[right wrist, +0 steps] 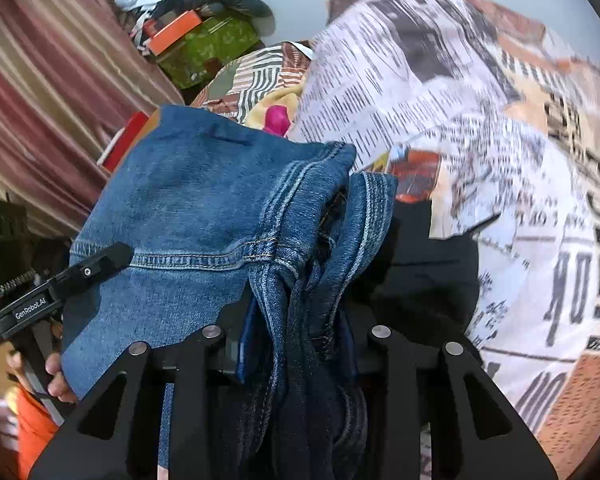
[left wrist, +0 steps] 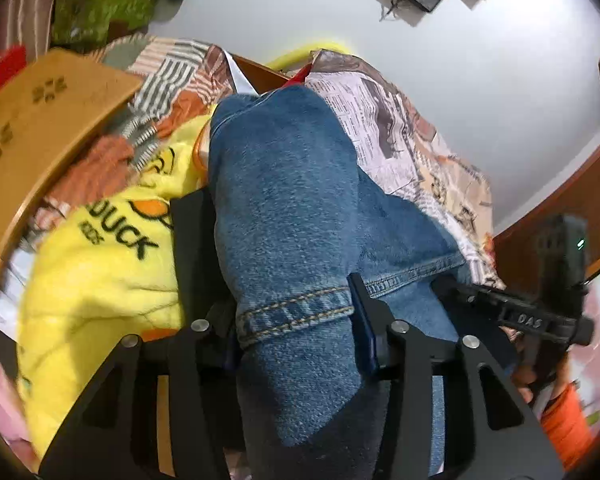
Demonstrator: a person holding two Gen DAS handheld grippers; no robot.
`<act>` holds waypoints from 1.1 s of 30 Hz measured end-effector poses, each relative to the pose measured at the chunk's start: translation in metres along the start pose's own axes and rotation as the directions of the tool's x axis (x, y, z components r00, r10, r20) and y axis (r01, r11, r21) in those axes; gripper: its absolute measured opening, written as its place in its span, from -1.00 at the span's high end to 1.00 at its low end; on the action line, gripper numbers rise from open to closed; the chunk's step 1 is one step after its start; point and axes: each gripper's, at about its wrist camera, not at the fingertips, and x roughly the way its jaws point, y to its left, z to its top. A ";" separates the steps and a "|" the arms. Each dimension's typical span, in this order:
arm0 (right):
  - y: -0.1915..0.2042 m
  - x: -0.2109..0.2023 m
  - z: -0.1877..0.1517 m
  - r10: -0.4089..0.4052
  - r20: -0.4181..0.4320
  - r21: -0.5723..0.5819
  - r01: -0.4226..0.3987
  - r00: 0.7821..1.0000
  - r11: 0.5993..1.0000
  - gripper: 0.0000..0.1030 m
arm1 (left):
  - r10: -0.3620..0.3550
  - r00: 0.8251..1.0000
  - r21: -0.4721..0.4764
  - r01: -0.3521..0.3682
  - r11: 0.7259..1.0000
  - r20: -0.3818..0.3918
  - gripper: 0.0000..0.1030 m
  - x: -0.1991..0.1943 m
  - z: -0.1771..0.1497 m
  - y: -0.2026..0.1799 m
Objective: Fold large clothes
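A pair of blue jeans (left wrist: 292,184) hangs folded over, and both grippers grip it. In the left wrist view my left gripper (left wrist: 272,248) is shut on a stitched hem, with denim filling the gap between its fingers. My right gripper (left wrist: 540,316) reaches in from the right under the same edge, held by a hand. In the right wrist view my right gripper (right wrist: 312,280) is shut on a thick bunch of seams and folded denim (right wrist: 204,200). The left gripper (right wrist: 100,264) clamps the hem at the left. Part of each gripper's fingers is hidden by cloth.
Beneath the jeans lies a bed with a newspaper-print sheet (right wrist: 500,160) and a yellow duck blanket (left wrist: 100,272). A curved wooden board (left wrist: 40,132) stands at the left. A striped curtain (right wrist: 40,100) and a green bag (right wrist: 212,48) are behind. A wooden frame (left wrist: 572,200) borders the right.
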 end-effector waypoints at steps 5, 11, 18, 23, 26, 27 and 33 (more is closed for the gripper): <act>0.005 -0.021 -0.010 -0.080 -0.022 -0.018 0.080 0.997 0.997 0.11 | 0.107 0.994 0.021 -0.107 0.994 -0.007 -0.02 -0.015 -0.007 -0.015; 0.021 -0.057 -0.052 -0.168 -0.008 -0.139 0.166 0.986 0.976 -0.01 | 0.205 0.978 0.083 -0.207 0.975 0.024 -0.17 -0.038 -0.033 -0.022; 0.028 -0.065 -0.095 -0.229 -0.041 -0.162 0.220 0.973 0.962 -0.10 | 0.231 0.973 0.029 -0.230 0.973 -0.015 -0.25 -0.054 -0.080 -0.015; 0.047 -0.096 -0.103 -0.246 0.024 -0.188 0.246 0.969 0.951 -0.10 | 0.242 0.970 -0.011 -0.242 0.970 -0.012 -0.24 -0.078 -0.093 -0.023; 0.062 -0.131 -0.109 -0.221 0.096 -0.193 0.236 0.970 0.952 -0.10 | 0.275 0.961 0.039 -0.275 0.961 0.010 -0.24 -0.098 -0.099 -0.040; 0.067 -0.143 -0.112 -0.216 0.122 -0.194 0.236 0.969 0.952 -0.10 | 0.293 0.956 0.064 -0.295 0.953 0.030 -0.24 -0.107 -0.102 -0.046; 0.099 -0.215 -0.124 -0.181 0.301 -0.199 0.247 0.936 0.948 -0.10 | 0.347 0.906 0.205 -0.398 0.894 0.244 -0.24 -0.185 -0.124 -0.109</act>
